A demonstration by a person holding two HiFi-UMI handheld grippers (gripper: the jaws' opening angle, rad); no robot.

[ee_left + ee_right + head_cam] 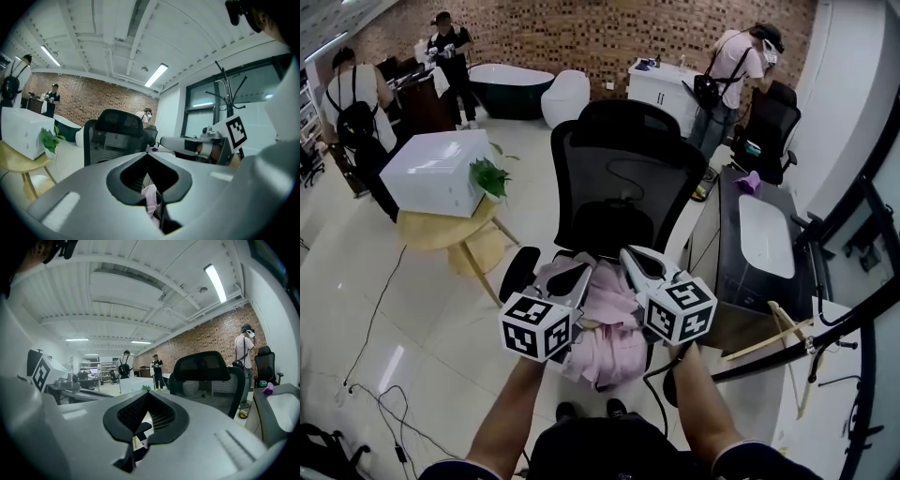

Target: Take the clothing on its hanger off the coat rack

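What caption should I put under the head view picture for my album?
Left gripper and right gripper hold pink clothing before a black office chair.

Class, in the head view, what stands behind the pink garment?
A black mesh office chair stands behind the pink garment: its headrest and backrest show. The garment, the left gripper and the right gripper cover most of its seat, so anything lying there is hidden.

Looks like an open-plan office used as a test lab: brick wall (581, 37), black mesh office chair (623, 178), strip lights (215, 282) on a ribbed ceiling, a bathtub (511, 89), a person with a backpack (356, 108)
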